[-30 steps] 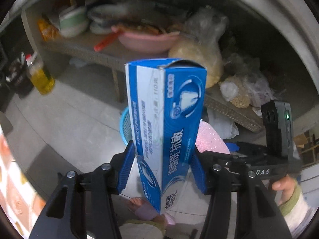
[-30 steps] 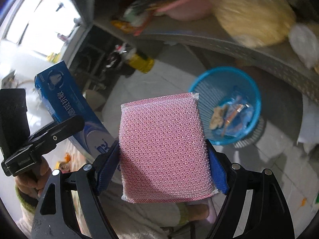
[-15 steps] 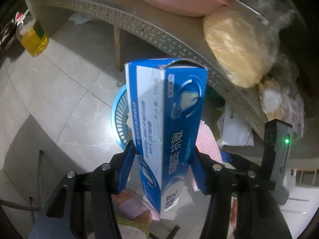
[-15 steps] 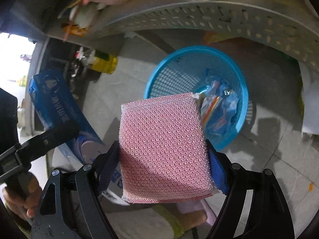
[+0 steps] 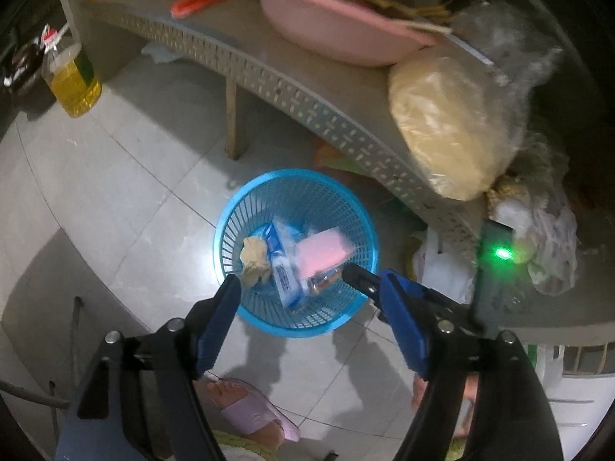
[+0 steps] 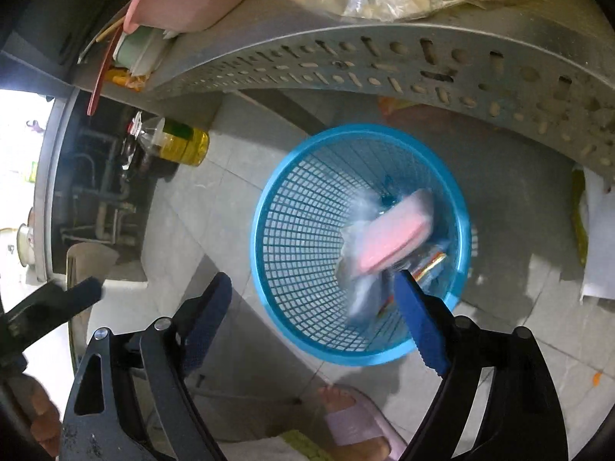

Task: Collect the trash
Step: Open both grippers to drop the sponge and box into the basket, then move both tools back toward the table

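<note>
sponge and box in basket

Both my wrist cameras look steeply down past each tool's fingers from close above, sharing the blue basket on the floor.

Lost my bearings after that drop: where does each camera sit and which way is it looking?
Left wrist: on the left gripper, jaws opening, empty, facing steeply down at the blue basket; a slippered foot shows.
Right wrist: on the right gripper, jaws opening, empty, facing down at the same basket; a foot shows.
Both share basket, pink sponge, oil bottle.
</note>
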A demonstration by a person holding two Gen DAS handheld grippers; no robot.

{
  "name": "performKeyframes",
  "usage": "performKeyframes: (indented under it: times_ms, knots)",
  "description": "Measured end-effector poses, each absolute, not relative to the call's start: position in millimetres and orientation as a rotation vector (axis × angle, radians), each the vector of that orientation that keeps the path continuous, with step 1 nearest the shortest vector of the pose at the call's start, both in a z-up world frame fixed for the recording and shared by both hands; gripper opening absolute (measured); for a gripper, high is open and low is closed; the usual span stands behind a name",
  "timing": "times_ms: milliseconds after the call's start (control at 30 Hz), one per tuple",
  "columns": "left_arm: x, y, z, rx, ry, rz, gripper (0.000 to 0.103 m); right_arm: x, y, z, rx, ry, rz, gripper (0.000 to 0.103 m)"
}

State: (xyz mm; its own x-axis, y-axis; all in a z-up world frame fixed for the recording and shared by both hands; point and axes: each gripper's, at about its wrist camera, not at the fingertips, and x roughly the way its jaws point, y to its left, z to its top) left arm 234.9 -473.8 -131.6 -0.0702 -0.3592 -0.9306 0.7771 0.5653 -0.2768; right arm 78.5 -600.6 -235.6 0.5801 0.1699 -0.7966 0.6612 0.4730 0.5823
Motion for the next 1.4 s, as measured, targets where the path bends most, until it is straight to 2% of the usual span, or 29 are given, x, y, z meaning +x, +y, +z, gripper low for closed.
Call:
performKeyframes:
  times_ms: [300, 667, 1000, 1067, 1400]
  knots:
    - [201, -412, -55, 0.412, 1.166, -1.032, 0.078, 70, -587, -220, 1.027, 0.906, -0.353, 0.082]
    - [160, -290, 12, 0.172, 1.016, -1.057, 0.084, 48, -515, -159, 0.827, 0.911, -0.260, 0.082]
    - [110, -214, 21, 0.142, 0.940, -0.984, 0.086, 33, -444, -76, 0.504, 0.847, -0.213, 0.092]
    - [106, -197, 16, 0.094, 0.952, -0.946, 0.092, 34, -431, -61, 0.446, 0.830, -0.220, 0.095]
    - [98, -131, 13, -0.001, 0.910, -0.839, 0.096, 38, -366, -16, 0.140, 0.749, -0.309, 0.095]
